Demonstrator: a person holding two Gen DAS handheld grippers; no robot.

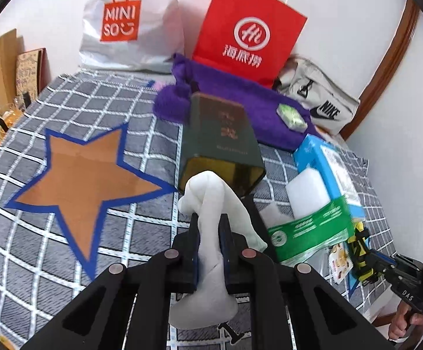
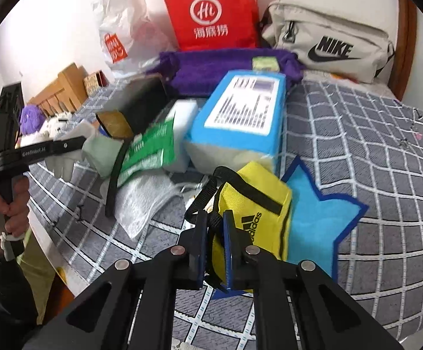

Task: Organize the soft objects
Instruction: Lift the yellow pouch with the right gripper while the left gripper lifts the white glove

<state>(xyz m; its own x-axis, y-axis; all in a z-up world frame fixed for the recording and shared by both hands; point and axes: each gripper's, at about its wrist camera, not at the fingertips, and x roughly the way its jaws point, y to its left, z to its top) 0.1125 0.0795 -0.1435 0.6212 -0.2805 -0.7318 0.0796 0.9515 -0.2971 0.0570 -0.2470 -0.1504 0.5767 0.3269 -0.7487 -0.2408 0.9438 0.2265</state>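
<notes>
My left gripper (image 1: 209, 221) is shut on a white soft cloth (image 1: 211, 204), which bunches above the pads and hangs below them, over the checked bedspread (image 1: 65, 248). An orange star patch (image 1: 85, 172) with a blue edge lies to its left. My right gripper (image 2: 213, 218) is shut on the black strap edge of a yellow Adidas pouch (image 2: 258, 204), which rests partly over a light blue star patch (image 2: 319, 213). In the left wrist view the right gripper (image 1: 357, 250) shows at the right edge with the yellow pouch (image 1: 358, 246). The left gripper (image 2: 74, 145) appears at the left of the right wrist view.
A dark green box (image 1: 223, 140) lies on its side ahead. A blue-and-white package (image 2: 240, 116), a green-labelled pack (image 2: 150, 148) and a bubble-wrap bag (image 2: 144, 198) crowd the middle. A purple towel (image 1: 240, 99), a red paper bag (image 1: 246, 29), a Miniso bag (image 1: 129, 23) and a Nike bag (image 2: 328, 43) line the wall.
</notes>
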